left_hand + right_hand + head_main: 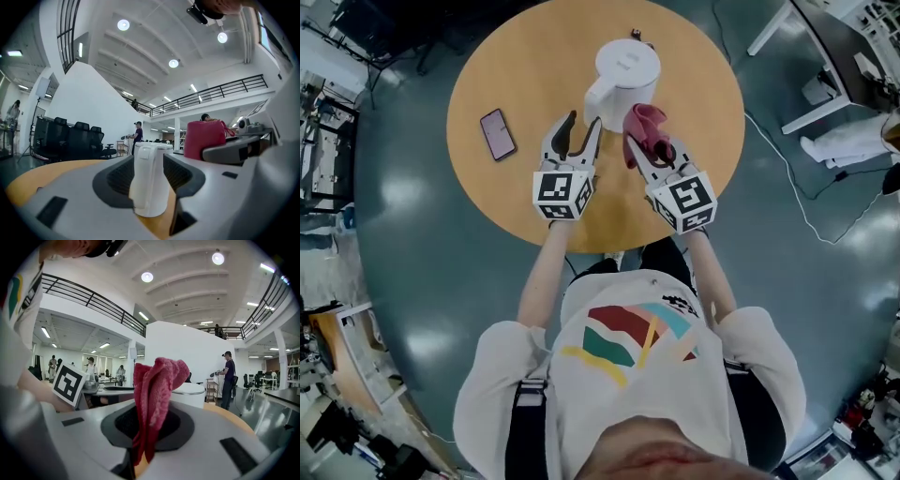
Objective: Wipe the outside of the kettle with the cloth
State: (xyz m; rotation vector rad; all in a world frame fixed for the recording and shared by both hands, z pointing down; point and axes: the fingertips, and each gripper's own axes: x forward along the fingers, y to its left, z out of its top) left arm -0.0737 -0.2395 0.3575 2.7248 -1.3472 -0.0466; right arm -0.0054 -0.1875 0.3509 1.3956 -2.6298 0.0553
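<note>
A white kettle point(623, 75) stands on the far half of the round wooden table point(525, 56), its handle toward me. My left gripper point(584, 127) is just short of that handle, jaws apart and empty. In the left gripper view the kettle point(149, 178) shows upright through the gap ahead of the left gripper point(150, 187). My right gripper point(649, 150) is shut on a bunched pink cloth point(645, 127), held close to the kettle's right side. In the right gripper view the cloth point(157, 385) stands up between the jaws and hides most of the kettle point(190, 394).
A phone point(497, 134) lies on the table to the left of my left gripper. The table's near edge is just below both grippers. A white cable point(787, 183) runs over the floor at the right, near a white desk leg point(816, 112).
</note>
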